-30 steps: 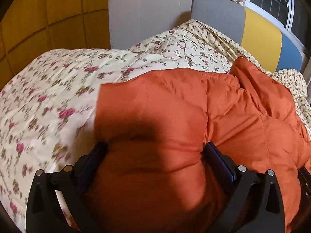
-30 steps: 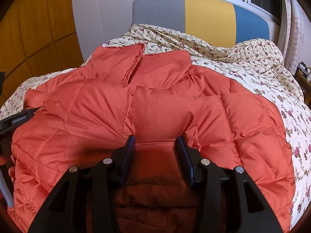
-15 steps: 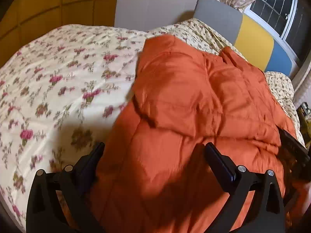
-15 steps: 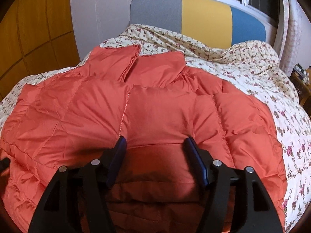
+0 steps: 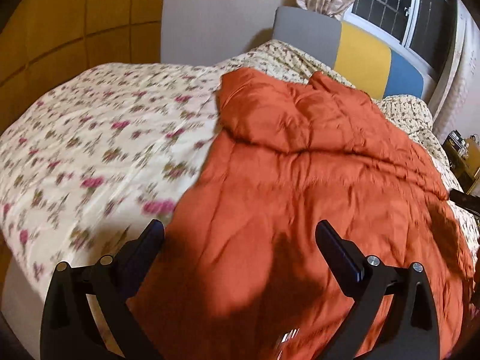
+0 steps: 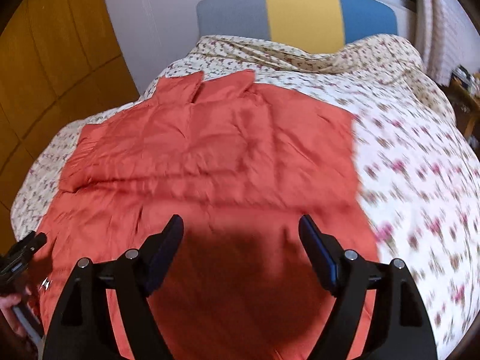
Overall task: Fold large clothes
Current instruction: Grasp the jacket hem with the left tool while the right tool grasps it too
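The orange puffer jacket lies spread flat on the bed's floral quilt, collar toward the headboard; it looks light, soft, bulky and slick, so a pinch on a hem corner or sleeve edge should hold best. The left hand-held gripper hovers with jaws apart and empty, and the right hand-held gripper is opening, nothing pinched. Bare quilt on both sides leaves room to swing a fold.

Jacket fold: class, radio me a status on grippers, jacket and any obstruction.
Left gripper open, empty. Right gripper jaws opening, nothing between them. Jacket lies on the quilt. Nothing in the way.
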{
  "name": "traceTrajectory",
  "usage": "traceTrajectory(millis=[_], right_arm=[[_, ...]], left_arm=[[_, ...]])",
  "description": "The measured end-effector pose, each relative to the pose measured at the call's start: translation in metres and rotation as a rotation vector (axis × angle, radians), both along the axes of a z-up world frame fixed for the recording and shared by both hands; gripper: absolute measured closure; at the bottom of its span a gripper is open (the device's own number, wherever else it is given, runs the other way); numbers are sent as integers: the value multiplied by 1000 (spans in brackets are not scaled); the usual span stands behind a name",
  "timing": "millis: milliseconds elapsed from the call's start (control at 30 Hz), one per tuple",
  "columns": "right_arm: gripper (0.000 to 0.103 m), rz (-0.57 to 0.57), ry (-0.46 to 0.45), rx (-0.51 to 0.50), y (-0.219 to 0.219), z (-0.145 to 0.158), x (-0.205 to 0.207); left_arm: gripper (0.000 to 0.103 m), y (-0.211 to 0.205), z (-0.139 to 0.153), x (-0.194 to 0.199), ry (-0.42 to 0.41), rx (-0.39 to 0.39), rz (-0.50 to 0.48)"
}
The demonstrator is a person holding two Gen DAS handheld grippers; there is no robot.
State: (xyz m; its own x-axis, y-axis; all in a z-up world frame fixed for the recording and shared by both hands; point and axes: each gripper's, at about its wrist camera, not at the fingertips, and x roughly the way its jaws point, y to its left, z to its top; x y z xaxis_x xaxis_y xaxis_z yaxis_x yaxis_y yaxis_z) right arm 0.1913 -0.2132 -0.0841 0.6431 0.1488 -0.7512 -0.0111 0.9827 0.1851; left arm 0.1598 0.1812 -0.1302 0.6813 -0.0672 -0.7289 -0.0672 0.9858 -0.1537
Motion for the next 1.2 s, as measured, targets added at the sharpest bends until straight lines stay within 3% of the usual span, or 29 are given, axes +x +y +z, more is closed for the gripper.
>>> traceTrajectory(millis=[167,433,600,767,900,1000,1100,1133,1167,1200], right_arm=[[24,-87,-10,20,-42,6,-56],[24,-168,39,36,-85,-5,-127],[28,-187,72,77,-91,-20,-158],[35,-184,113,194,-98,-36,-178],[35,-156,111,225,-95,-40,-192],[36,-120,107,207,-87,-41,-200],[51,-100,88,195,-79,-42,-203],[62,-96,84,206,-77,-42,-203],[67,-89,79,234,-77,-41,-204],[73,-81,76,258,-77,-40,-204]], left_arm=[[3,20,-7,-28,21,-40,26],[3,28,-21,-64,28,-85,-21],[12,22,-23,-80,21,-70,-75],[31,20,-23,-93,21,-113,-119],[31,15,-26,-100,41,-98,-165],[31,18,-29,-106,45,-133,-160],[31,14,-29,-106,56,-113,-169],[39,11,-28,-106,60,-109,-178],[52,9,-27,-106,63,-119,-195],[57,7,-25,-107,64,-120,-201]])
